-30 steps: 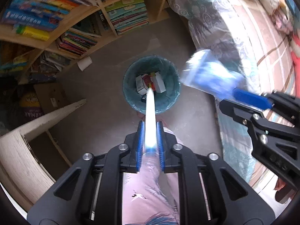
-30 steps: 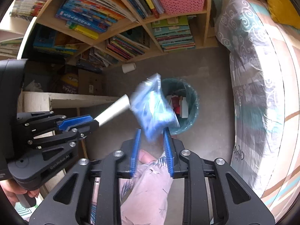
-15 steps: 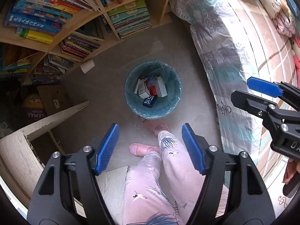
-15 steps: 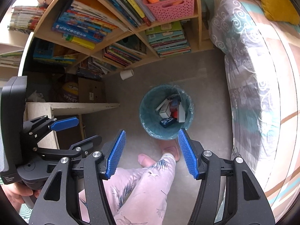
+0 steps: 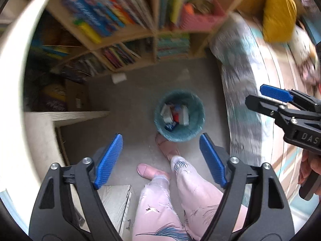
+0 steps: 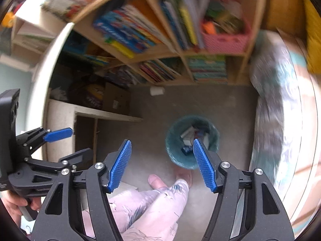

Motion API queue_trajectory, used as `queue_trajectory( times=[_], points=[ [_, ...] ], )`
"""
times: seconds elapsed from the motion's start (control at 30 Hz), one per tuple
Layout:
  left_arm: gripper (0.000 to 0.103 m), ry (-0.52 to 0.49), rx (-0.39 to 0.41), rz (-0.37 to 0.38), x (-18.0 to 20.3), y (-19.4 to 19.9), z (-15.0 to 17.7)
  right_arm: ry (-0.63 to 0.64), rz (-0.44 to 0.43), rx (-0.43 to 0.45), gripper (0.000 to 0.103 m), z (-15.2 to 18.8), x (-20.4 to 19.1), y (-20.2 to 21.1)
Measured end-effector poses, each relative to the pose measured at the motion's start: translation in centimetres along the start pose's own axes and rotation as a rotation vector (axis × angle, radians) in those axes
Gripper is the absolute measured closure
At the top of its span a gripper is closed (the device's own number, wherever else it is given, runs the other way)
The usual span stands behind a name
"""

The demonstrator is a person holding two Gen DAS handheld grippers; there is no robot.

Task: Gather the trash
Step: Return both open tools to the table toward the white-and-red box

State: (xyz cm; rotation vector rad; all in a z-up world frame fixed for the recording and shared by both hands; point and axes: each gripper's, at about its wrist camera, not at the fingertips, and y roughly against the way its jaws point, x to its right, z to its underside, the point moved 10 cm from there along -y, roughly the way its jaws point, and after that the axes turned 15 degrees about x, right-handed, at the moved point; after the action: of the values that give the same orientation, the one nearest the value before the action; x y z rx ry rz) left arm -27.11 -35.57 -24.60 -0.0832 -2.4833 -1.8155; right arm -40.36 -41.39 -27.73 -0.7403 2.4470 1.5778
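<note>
A round teal trash bin (image 5: 197, 129) stands on the grey floor and holds several boxes and wrappers (image 5: 174, 115). It also shows in the right wrist view (image 6: 173, 156). My left gripper (image 5: 160, 159) is open and empty, high above the floor, near side of the bin. My right gripper (image 6: 162, 163) is open and empty too, above the bin's near left. The right gripper also shows at the right of the left wrist view (image 5: 280, 100), and the left gripper at the left of the right wrist view (image 6: 58, 134).
A wooden bookshelf (image 5: 152, 34) full of books stands beyond the bin. A bed with a patterned cover (image 5: 240, 84) runs along the right. A white roll (image 5: 118, 78) lies on the floor by the shelf. A pale wooden table (image 5: 40, 124) is at left. The person's legs (image 5: 180, 190) are below.
Both grippers opened: the white strip and the blue plastic wrapper left them and are out of sight. Both grippers then rose and tilted up, so the bin looks smaller.
</note>
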Motion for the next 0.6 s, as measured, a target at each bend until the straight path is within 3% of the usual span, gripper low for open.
queue_trajectory(
  times=[0.3, 0.6],
  points=[
    [0.017, 0.236, 0.174, -0.172, -11.3, 8.0, -1.0, 0.263, -0.172, 0.062, 0.025, -5.5, -13.0, -0.1],
    [0.014, 0.548, 0.221, -0.356, -23.0, 12.8, 5.6, 0.549, -0.352, 0.013, 0.02, -5.4, -27.8, -2.6]
  ],
)
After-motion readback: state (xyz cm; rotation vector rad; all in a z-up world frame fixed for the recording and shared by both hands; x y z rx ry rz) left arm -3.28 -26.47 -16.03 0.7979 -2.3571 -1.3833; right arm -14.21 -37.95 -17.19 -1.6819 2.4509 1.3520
